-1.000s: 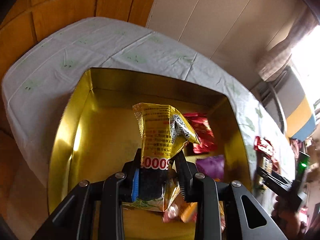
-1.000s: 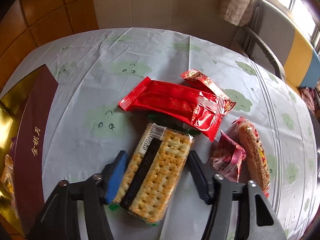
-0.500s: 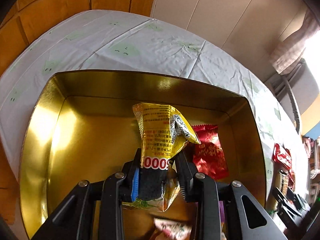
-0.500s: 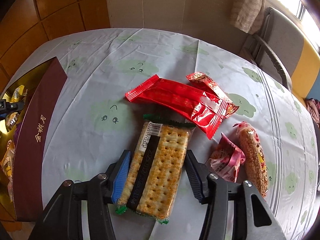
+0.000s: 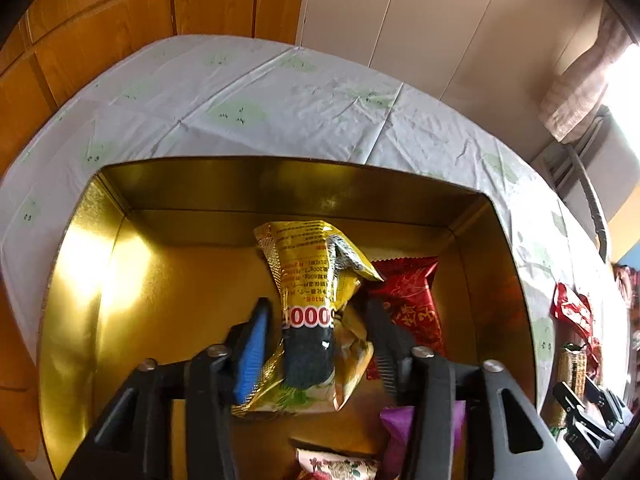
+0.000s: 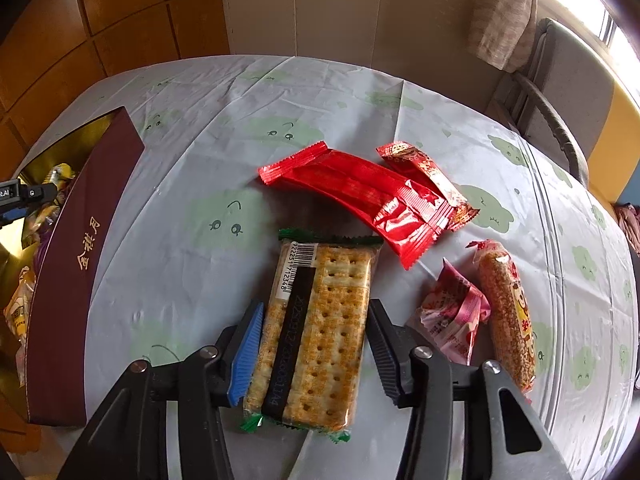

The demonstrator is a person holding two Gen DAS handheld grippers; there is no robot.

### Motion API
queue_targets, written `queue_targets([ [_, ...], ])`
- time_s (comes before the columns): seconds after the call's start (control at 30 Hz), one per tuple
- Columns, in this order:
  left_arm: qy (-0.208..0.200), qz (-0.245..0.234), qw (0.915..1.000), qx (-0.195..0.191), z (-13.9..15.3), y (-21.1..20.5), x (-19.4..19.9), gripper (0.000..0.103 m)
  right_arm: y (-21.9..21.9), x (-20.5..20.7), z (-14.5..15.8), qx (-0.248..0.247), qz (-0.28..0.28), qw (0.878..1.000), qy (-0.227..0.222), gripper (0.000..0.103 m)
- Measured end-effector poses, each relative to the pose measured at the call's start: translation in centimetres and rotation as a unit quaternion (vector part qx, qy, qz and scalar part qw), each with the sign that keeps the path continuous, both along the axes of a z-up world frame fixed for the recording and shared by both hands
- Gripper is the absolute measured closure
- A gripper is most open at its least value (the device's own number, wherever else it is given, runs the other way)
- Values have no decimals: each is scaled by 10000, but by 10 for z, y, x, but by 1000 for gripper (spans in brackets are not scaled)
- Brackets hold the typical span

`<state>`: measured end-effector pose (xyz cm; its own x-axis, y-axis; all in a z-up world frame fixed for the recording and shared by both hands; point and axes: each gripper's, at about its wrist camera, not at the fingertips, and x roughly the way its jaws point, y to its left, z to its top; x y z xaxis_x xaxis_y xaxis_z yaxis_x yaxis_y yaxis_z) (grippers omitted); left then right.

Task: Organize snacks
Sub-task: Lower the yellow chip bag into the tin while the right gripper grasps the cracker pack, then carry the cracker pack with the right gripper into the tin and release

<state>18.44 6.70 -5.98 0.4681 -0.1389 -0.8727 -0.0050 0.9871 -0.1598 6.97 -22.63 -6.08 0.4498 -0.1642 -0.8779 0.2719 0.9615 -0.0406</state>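
Note:
In the left wrist view a yellow snack pack (image 5: 316, 276) lies inside the gold-lined box (image 5: 280, 188). My left gripper (image 5: 316, 302) straddles it with its jaws opening; the pads stand off the pack on both sides. In the right wrist view a clear cracker pack (image 6: 320, 320) with green ends lies flat on the tablecloth. My right gripper (image 6: 314, 304) is around it, jaws closing. Its blue pad is at the pack's left edge, and a thin gap shows on the right side.
A red pack (image 5: 408, 300), a purple pack (image 5: 396, 424) and a pink floral pack (image 5: 336, 468) also lie in the box. On the cloth are a long red wrapper (image 6: 360, 196), a small red one (image 6: 428, 180), a pink pack (image 6: 452, 320) and a sesame bar (image 6: 508, 312). The box's maroon wall (image 6: 88, 248) stands left.
The left jaws have spread off the yellow pack, which has sagged into the box. The right jaws have narrowed around the cracker pack.

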Motion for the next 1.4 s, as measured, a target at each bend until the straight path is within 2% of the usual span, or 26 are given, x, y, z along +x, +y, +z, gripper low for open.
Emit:
queue_targets([
  [0.27,-388,-28,9992,113,24,5,-29,43,5,-20,4,214,150,9997,-30,54],
  [0.47,-649,-22,9977,194,39,11,-65,42,-1,-37,7,804,-8,9964,-268,55],
  [0.53,-725,-35,9971,228,43,13,-77,42,-6,-43,7,1126,-91,9928,-403,55],
  [0.63,-796,-21,9965,238,47,19,-97,41,-9,-50,5,1360,-190,9891,-524,55],
  [0.7,-829,-2,9963,242,48,22,-104,32,-10,-53,6,1441,-217,9878,-558,55],
  [0.77,-888,119,9958,193,49,30,-114,29,-10,-55,7,1627,-244,9844,-617,55],
  [0.93,-894,254,9957,40,51,40,-129,29,-16,-63,12,2223,-445,9701,-863,55],
  [1.17,-943,245,9952,80,51,39,-140,29,-10,-65,25,2267,-402,9679,-1007,55],
  [1.4,-987,217,9948,108,53,38,-148,29,10,-60,46,2076,-31,9712,-1169,55],
])
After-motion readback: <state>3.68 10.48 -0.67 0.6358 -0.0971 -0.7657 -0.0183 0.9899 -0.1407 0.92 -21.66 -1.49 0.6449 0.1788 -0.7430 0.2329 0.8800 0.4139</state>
